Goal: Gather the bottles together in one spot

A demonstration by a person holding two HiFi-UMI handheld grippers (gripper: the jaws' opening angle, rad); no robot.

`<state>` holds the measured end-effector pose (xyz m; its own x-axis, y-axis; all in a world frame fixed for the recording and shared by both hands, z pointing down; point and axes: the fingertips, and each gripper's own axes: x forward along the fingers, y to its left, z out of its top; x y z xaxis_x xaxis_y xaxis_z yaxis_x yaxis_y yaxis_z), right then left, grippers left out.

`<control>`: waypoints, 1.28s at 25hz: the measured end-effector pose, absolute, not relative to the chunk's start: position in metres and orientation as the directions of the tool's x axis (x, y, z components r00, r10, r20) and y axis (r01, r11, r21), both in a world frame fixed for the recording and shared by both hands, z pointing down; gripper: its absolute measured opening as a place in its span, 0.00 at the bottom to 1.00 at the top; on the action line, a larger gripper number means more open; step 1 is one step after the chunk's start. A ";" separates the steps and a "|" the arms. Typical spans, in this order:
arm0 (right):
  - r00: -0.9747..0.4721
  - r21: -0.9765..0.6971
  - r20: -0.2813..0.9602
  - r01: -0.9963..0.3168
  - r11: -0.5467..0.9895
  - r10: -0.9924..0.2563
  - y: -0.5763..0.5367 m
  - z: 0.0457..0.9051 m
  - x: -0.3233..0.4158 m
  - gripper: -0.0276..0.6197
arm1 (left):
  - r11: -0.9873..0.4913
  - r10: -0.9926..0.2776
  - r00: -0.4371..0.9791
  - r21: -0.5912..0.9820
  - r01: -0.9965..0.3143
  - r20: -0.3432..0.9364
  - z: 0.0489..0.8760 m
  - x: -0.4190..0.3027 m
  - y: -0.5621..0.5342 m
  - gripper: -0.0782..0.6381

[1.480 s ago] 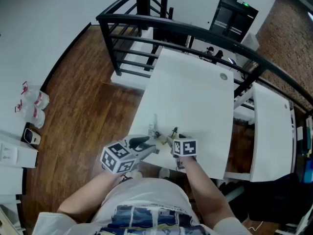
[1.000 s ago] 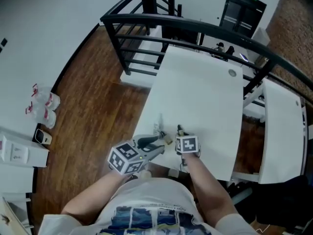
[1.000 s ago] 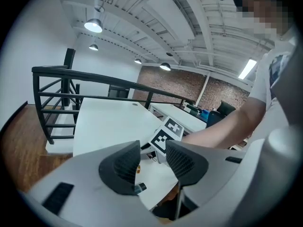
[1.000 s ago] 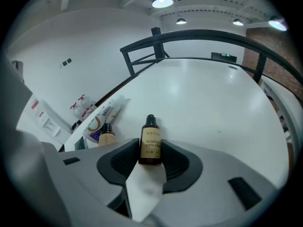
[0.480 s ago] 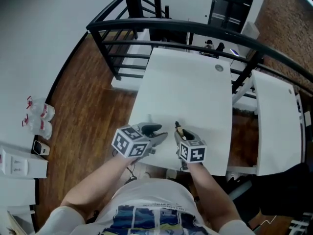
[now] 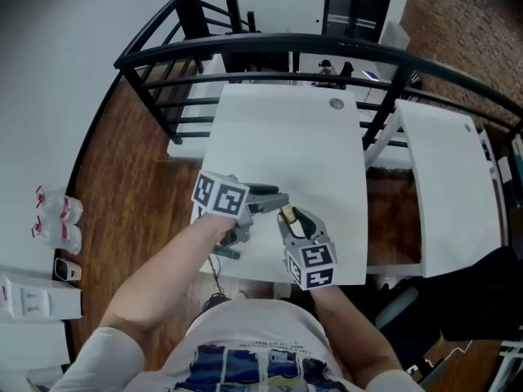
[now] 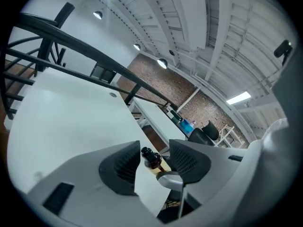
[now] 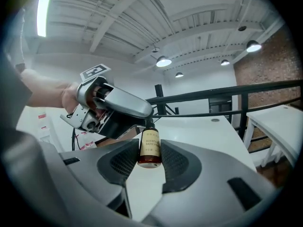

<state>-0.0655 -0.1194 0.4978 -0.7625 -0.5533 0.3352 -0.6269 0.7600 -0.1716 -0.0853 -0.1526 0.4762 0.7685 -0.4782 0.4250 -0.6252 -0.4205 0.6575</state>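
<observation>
A small amber bottle point(image 8: 150, 148) with a black cap and a pale label is held upright off the white table point(image 6: 286, 129); my right gripper point(image 8: 150, 150) is shut on its body. In the head view the bottle point(image 6: 288, 216) sits in my right gripper point(image 6: 290, 219), above the table's near edge. My left gripper point(image 6: 276, 200) points in from the left, its tips at the cap. Its jaws have just been opening. In the left gripper view the cap point(image 7: 147, 152) shows in the gap of my left gripper point(image 7: 155, 149), and neither pad presses on it.
A black railing point(image 6: 245, 47) curves round the table's far side. A second white table point(image 6: 445, 178) stands at the right across a narrow gap. Plastic bottles point(image 6: 57, 219) lie on the wooden floor at far left. A dark cabinet point(image 6: 355, 2) stands beyond the railing.
Both grippers have come up from the table's near edge. The right one has lifted the bottle. The left one has swung across to the bottle's cap, and its jaws stand wider.
</observation>
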 end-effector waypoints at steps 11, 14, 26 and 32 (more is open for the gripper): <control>-0.754 -0.061 0.316 -0.621 0.781 -0.576 -0.135 0.503 -0.041 0.28 | -0.448 -0.370 0.822 0.692 -0.566 0.433 0.482 -0.048 -0.167 0.23; -0.746 -0.042 0.323 -0.626 0.779 -0.582 -0.141 0.506 -0.038 0.28 | -0.526 -0.355 0.824 0.635 -0.566 0.441 0.478 -0.040 -0.169 0.22; -0.728 -0.091 0.407 -0.634 0.768 -0.552 -0.165 0.530 -0.030 0.38 | -0.696 -0.378 0.796 0.422 -0.581 0.473 0.465 -0.026 -0.185 0.21; -0.706 -0.122 0.442 -0.658 0.743 -0.553 -0.171 0.538 -0.009 0.39 | -0.685 -0.467 0.718 0.302 -0.663 0.516 0.470 -0.045 -0.218 0.21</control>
<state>-0.0093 -0.1712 0.5381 -0.7061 -0.5529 0.4424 -0.6581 0.7430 -0.1218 -0.0452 -0.2176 0.4701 0.7177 -0.4671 0.5164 -0.6630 -0.6852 0.3016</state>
